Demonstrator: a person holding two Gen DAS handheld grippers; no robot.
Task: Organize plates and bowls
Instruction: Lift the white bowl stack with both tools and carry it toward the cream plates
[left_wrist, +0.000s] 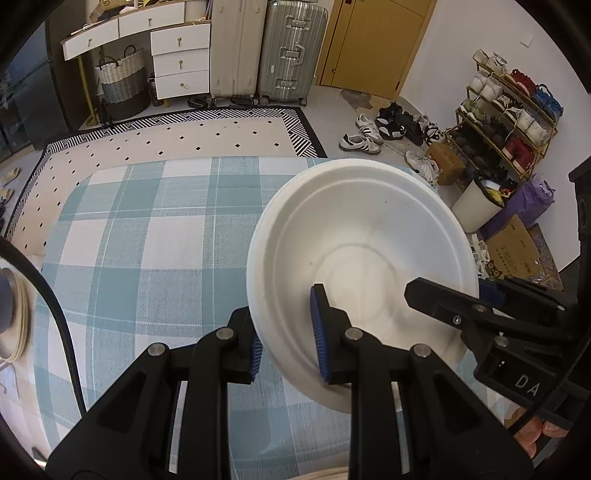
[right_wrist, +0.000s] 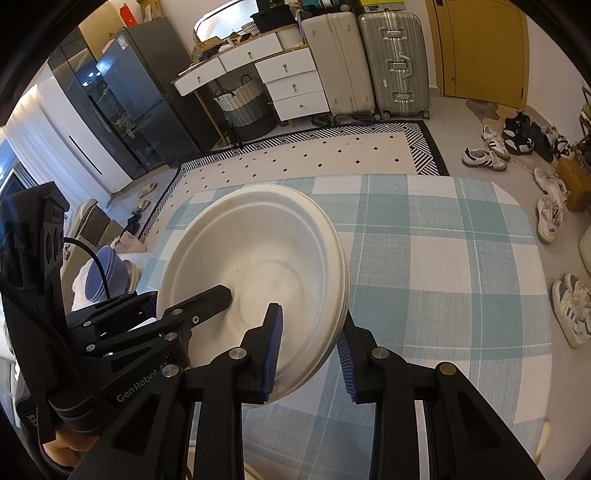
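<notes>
Seen from the left wrist camera, the left gripper (left_wrist: 286, 332) has its jaws clenched on the near rim of a white bowl (left_wrist: 354, 236), one blue pad inside the bowl and the other outside against its wall, the bowl tilted and held above a counter covered by a blue-and-white checked cloth (left_wrist: 147, 236); from the right side of this view the right gripper (left_wrist: 448, 291) reaches in and its jaws grasp the opposite rim, one black finger lying inside the bowl and a blue pad outside; a stack of plates (left_wrist: 14, 314) shows at the far left edge, and beyond the counter lie a patterned rug (left_wrist: 207, 136), a white chest of drawers (left_wrist: 177, 55), two suitcases (left_wrist: 266, 51), a yellow door (left_wrist: 373, 40) and a shoe rack (left_wrist: 509, 110) with loose shoes on the floor beside it. Seen from the right wrist camera, the right gripper (right_wrist: 308, 350) holds the same white bowl (right_wrist: 258, 258) by its near edge, blue pads on either side of the rim, which shows stacked edges so that more than one bowl may be nested here, though this cannot be told for sure; the left gripper (right_wrist: 192, 306) comes in from the left with a finger inside the bowl, clamped on that rim; the checked cloth (right_wrist: 443, 258) spreads to the right beneath, and blue bowls (right_wrist: 107, 273) sit stacked at the left past the counter's edge, with a dark cabinet (right_wrist: 122, 96) behind
</notes>
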